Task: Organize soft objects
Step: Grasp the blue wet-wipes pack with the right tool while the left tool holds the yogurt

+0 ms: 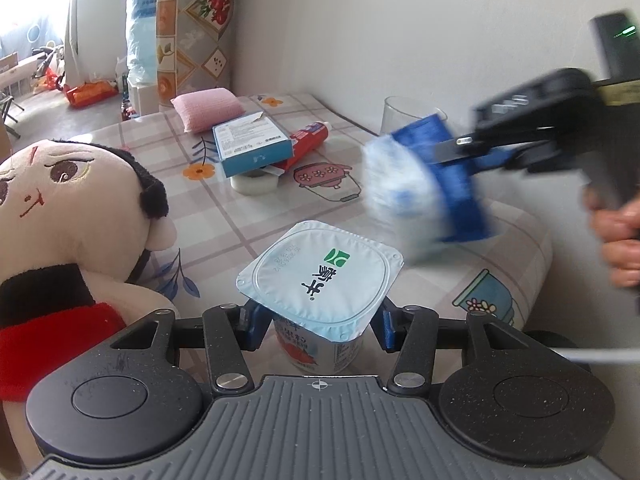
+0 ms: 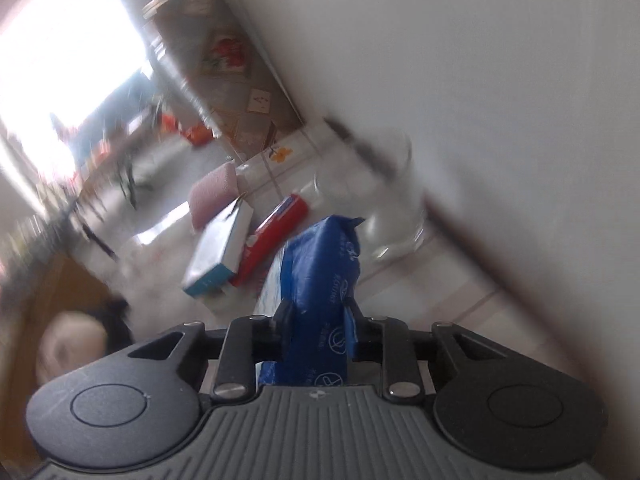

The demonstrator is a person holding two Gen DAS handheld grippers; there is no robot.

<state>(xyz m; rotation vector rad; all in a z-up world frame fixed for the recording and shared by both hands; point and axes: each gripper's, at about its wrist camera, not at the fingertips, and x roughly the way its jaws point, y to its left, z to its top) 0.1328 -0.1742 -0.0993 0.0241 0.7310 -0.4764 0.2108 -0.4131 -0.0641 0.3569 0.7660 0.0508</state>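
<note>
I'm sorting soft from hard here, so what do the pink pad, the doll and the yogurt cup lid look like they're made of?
Pink pad: looks like a sponge or terry cushion, matte, nubbly surface.
Doll: plush fabric, fuzzy nap, stitched face.
Yogurt cup lid: thin foil or plastic film, smooth, slightly glossy, with crimped edges; cup below probably rigid plastic.

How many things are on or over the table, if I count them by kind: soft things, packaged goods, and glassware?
Soft things: 3 (plush doll, pink sponge, blue tissue pack)
Packaged goods: 4 (yogurt cup, blue box, red tube, white tape roll)
Glassware: 1 (glass)
Total: 8
</note>
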